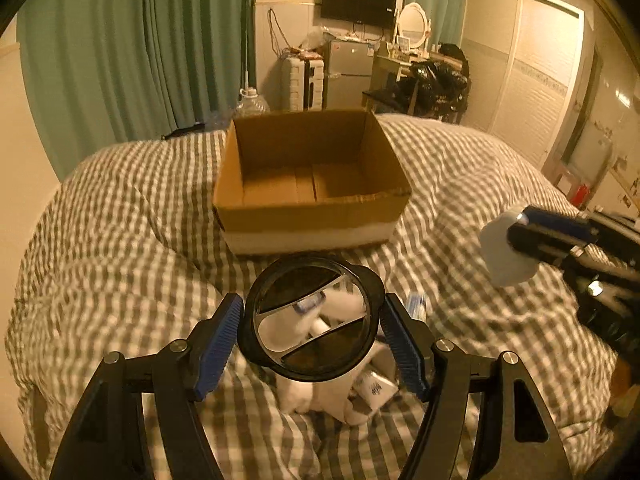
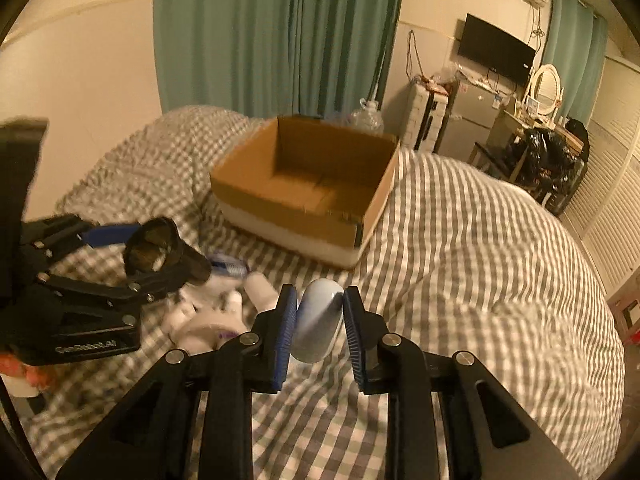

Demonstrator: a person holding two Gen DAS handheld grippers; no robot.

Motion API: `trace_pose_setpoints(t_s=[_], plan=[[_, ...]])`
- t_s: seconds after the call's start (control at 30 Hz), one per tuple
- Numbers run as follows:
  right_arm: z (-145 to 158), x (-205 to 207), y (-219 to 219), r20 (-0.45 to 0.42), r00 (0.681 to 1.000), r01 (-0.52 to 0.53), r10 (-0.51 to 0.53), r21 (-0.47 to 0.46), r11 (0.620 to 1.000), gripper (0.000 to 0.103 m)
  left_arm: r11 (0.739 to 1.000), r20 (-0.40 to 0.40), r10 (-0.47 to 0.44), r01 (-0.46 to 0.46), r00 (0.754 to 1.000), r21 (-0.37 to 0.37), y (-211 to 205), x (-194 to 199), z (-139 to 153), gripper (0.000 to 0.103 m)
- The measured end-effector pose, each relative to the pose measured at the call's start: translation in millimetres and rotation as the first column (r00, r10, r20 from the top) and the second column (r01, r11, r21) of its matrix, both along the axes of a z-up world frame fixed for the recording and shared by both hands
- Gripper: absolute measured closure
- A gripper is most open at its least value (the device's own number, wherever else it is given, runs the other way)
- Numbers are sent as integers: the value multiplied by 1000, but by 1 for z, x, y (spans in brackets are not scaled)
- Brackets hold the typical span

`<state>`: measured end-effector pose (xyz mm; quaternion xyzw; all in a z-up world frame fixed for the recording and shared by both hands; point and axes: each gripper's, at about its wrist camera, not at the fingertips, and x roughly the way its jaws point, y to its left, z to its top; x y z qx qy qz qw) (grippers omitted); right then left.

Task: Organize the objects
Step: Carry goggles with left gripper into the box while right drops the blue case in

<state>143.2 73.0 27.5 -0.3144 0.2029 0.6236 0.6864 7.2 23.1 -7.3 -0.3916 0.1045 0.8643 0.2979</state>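
An open cardboard box [image 1: 312, 200] sits empty on the checked bedcover, ahead of both grippers; it also shows in the right wrist view [image 2: 296, 204]. My left gripper [image 1: 312, 340] is shut on a dark round container [image 1: 312, 320], held above a heap of white bottles and tubes [image 1: 360, 396]. My right gripper [image 2: 320, 320] is shut on a white bottle [image 2: 320, 320], held above the cover to the right of the heap [image 2: 216, 316]. The right gripper with its bottle [image 1: 506, 252] shows at the right of the left wrist view.
The checked cover [image 2: 480, 280] spreads over the whole bed. Green curtains [image 1: 140, 60] hang behind. A water jug [image 1: 250, 104], suitcase, small fridge [image 1: 348, 72] and a dressing table stand beyond the foot of the bed. A wardrobe [image 1: 532, 72] lines the right wall.
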Motion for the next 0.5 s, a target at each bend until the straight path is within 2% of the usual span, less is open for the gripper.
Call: trace_pose_setpoints(t_s=[0.2, 0.4, 0.5], plan=[[47, 0, 20, 29, 999, -29, 27, 67, 997, 80, 999, -29, -17, 18, 999, 42, 2, -27, 38, 31], [69, 5, 64, 34, 998, -51, 48, 88, 995, 80, 998, -35, -3, 5, 999, 63, 10, -75, 62, 31], [76, 9, 92, 28, 998, -57, 55, 87, 995, 81, 999, -61, 12, -9, 998, 46, 22, -104, 70, 31]])
